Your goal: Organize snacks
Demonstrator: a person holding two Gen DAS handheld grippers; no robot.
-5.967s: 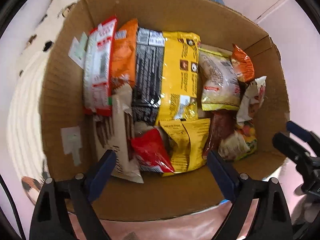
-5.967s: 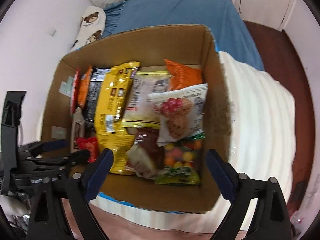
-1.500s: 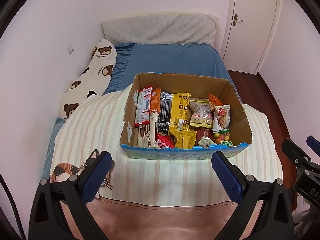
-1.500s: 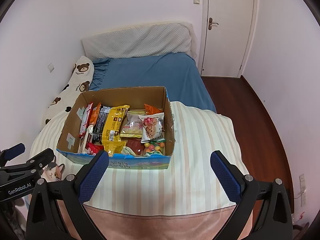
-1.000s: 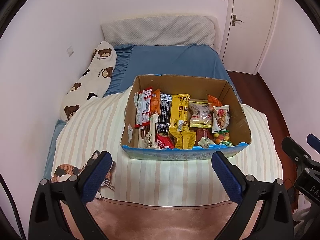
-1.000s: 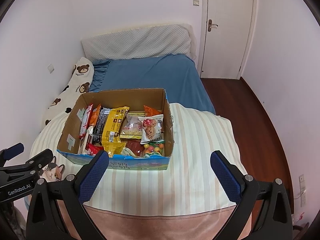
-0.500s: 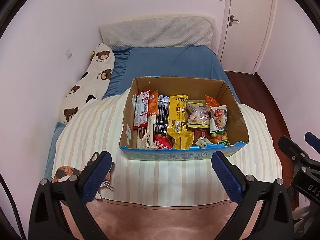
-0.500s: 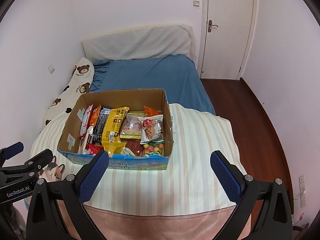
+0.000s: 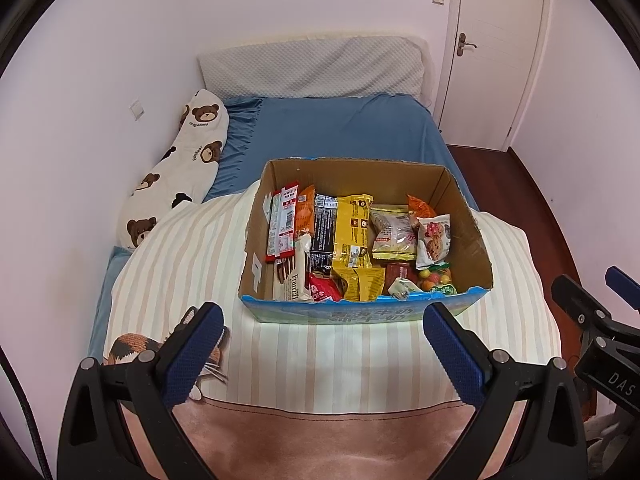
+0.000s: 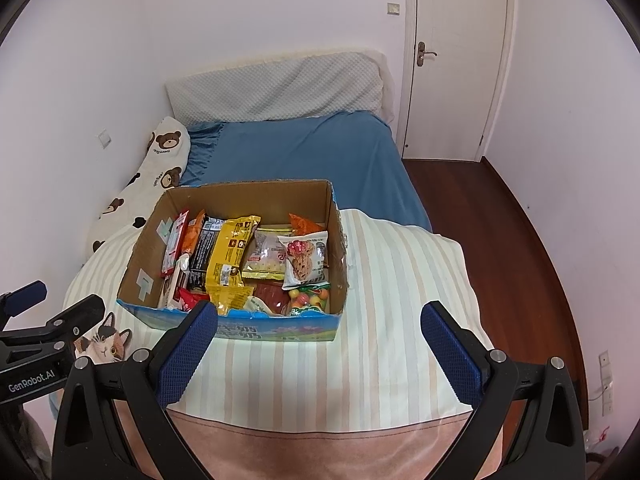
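I have pulled both grippers well back from the cardboard box point(image 9: 366, 308), which sits on the striped quilt point(image 9: 192, 264) of the bed. The snack packets point(image 9: 352, 236) stand sorted in rows inside it. My left gripper point(image 9: 320, 344) and right gripper point(image 10: 318, 344) hang spread wide, holding nothing. With the box packed, I judge the organizing essentially finished.

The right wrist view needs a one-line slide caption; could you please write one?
Open right hand-held gripper hovers before a brown cardboard box of packed snacks on a striped cream blanket.
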